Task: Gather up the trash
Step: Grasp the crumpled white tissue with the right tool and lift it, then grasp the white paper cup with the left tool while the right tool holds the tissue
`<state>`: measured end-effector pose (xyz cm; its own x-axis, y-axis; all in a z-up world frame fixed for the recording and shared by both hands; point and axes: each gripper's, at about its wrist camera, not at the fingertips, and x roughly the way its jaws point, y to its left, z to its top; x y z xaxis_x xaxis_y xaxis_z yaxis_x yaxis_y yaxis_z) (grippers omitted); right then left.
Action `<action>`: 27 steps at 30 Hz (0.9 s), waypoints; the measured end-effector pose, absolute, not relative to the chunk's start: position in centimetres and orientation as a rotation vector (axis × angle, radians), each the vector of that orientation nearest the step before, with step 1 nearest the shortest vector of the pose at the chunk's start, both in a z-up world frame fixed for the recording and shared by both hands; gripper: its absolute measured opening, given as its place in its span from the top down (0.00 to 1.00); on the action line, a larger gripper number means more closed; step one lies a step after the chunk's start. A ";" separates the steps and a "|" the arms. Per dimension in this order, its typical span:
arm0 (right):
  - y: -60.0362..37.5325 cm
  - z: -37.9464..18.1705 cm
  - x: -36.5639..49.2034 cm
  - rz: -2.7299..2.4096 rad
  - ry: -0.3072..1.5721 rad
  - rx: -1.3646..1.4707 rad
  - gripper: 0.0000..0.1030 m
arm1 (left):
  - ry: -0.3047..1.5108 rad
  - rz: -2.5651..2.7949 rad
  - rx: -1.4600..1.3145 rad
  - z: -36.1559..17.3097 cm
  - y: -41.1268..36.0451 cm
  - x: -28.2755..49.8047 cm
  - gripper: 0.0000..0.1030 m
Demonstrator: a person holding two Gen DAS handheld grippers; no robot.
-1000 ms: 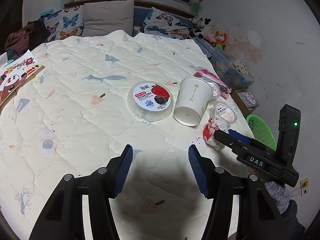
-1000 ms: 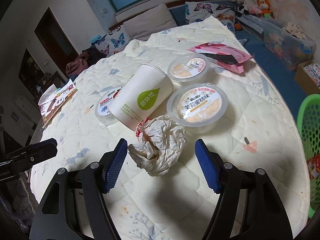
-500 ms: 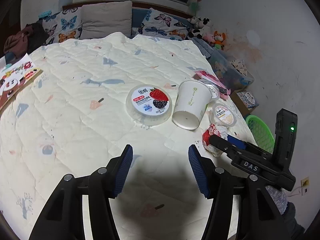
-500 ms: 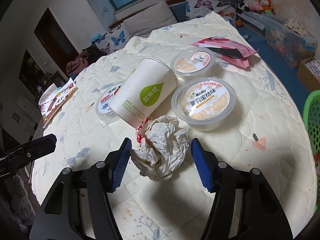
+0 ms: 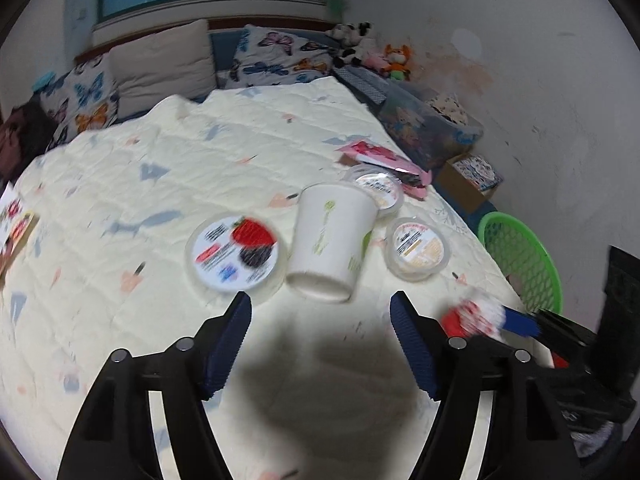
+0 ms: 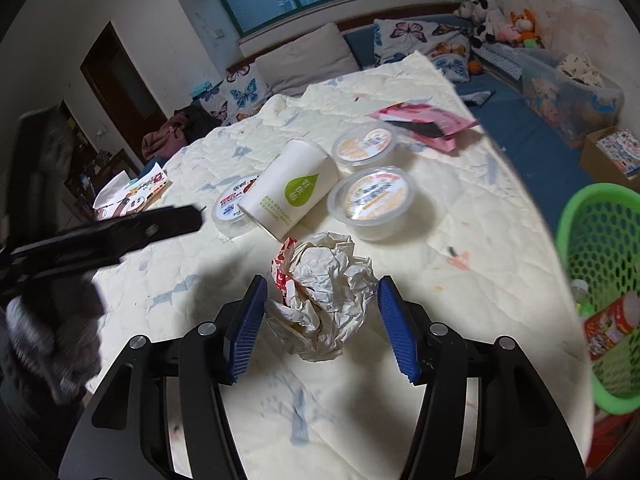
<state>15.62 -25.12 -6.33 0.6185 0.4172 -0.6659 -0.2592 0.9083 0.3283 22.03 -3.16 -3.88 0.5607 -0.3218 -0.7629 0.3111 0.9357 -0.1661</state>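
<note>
My right gripper [image 6: 322, 284] is shut on a crumpled white and red paper ball [image 6: 324, 296], both blue pads against its sides, just above the quilt. In the left wrist view the ball [image 5: 476, 314] shows blurred at the right gripper's tip. A white paper cup [image 5: 332, 240] lies on its side beside a strawberry-lidded tub [image 5: 236, 254]. My left gripper [image 5: 320, 300] hovers just short of the cup's base, jaws opening, nothing between them. Two clear tubs with orange labels [image 6: 374, 198] [image 6: 364, 144] and a pink wrapper [image 6: 428, 120] lie beyond.
A green mesh basket [image 6: 596, 240] stands off the bed's right edge with a red packet [image 6: 612, 324] inside. A picture book [image 6: 132, 196] lies far left on the quilt [image 5: 120, 160]. Pillows, plush toys and storage boxes line the far end and right wall.
The right jaws closed onto the paper ball and carried it slightly up and toward the basket side. The left gripper moved closer to the cup and its jaws widened.
</note>
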 end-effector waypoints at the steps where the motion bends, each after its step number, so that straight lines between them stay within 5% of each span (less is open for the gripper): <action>1: -25.4 -6.2 15.4 0.388 0.814 0.208 0.44 | 0.902 -0.378 -0.001 -4.0 -3.5 22.4 0.33; 27: -35.3 -4.8 11.3 0.175 0.753 0.290 0.44 | 0.959 -0.504 0.135 -6.7 -7.2 30.6 0.38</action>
<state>11.28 -35.31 -4.78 0.7180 0.2588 -0.6461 -0.0527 0.9458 0.3203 30.59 -7.22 -6.74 0.4690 -0.3513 -0.8103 0.4681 0.8769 -0.1092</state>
